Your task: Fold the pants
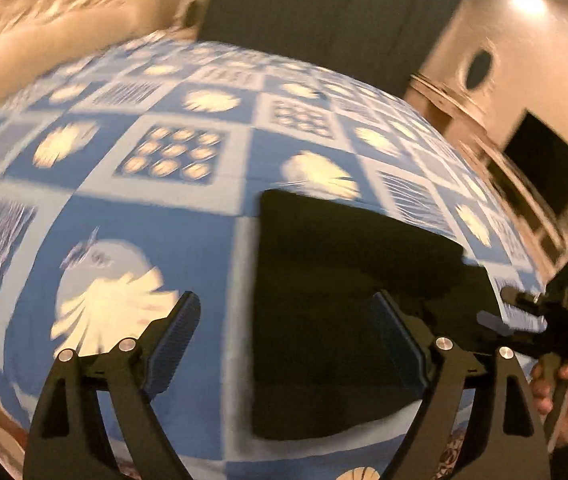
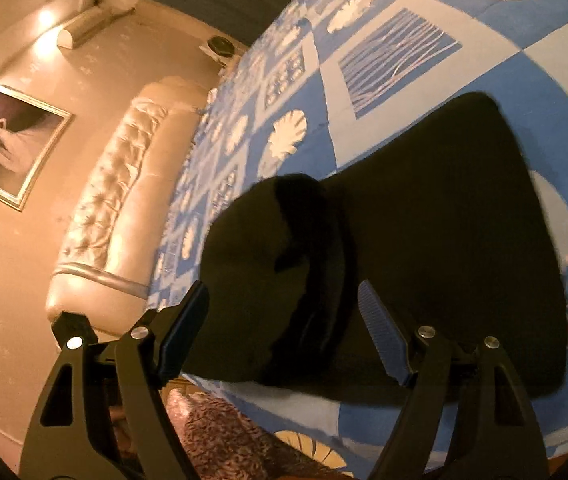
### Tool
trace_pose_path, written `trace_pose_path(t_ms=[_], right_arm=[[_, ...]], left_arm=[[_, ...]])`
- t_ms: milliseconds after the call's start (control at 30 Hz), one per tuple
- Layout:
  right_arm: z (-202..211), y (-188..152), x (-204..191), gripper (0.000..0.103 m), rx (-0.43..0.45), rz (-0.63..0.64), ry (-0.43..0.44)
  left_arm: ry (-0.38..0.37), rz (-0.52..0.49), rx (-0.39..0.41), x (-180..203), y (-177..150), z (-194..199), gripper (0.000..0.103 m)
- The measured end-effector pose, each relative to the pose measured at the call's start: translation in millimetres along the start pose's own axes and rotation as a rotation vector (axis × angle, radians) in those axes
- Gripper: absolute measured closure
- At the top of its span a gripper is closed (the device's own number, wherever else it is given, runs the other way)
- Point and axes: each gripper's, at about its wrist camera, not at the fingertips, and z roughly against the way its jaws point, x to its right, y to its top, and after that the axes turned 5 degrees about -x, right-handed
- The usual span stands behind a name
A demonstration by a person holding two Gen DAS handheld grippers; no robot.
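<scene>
Left gripper [image 1: 286, 344] closest in left wrist view: fingers spread wide, nothing between them. Hovers above near edge of bedspread [image 1: 188, 216], blue-and-white checked with pale leaf prints. Right-hand finger [image 1: 398, 344] overlaps the black pants [image 1: 344, 280] in frame; contact not determinable.

Pants lying flat on bedspread, folded into a compact dark block, near the bed's front edge. Straight edge on left side in left view, far corner squared off. Fabric too dark for seams or waistband.

Right gripper [image 2: 284, 330] in its own view: fingers also wide apart, gripping nothing. Poised over pants [image 2: 424, 240]. Rounded, bulging fold of black cloth directly ahead between the fingers, rest of the garment spreading flat to the right. Whether fingertips touch cloth: can't tell.

Same right gripper [image 1: 524, 308] visible at right edge of left view, held in right hand [image 1: 564, 392], just beside the pants' right edge. Motion blur there.

Surroundings: tufted cream headboard [image 2: 124, 184] along bed's far side, framed picture [image 2: 8, 144] on wall, dark curtain [image 1: 324, 12], black TV screen [image 1: 548, 164] on right wall. Patterned brown rug [image 2: 236, 440] below bed edge.
</scene>
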Motion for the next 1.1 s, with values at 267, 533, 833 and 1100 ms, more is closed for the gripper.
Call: trace_pose_path(t_ms=[267,533,833,1100], right_arm=[[-56.8,-4.2,-16.8,0.030,-0.143,0.042,-0.066],[-34.7,-1.1,-36.5,0.091,-0.094,0.104,-0.076],[57.4,17.6,-8.6,0.093,0.048,0.128,-0.196],[61.4,14.1,68.6,0.093,0.040,-0.018,-0.217]], left_arm=[[-0.004,0.160,-0.070,-42.0,-5.5,-22.0,0.017],[-0.035,0.161,-0.110,-38.4,-13.1,-28.2,0.017],[-0.134,0.125,-0.140,-14.3,-23.5,-31.6,0.017],[-0.165,0.062,-0.202,7.7,-38.5,-46.5,0.017]])
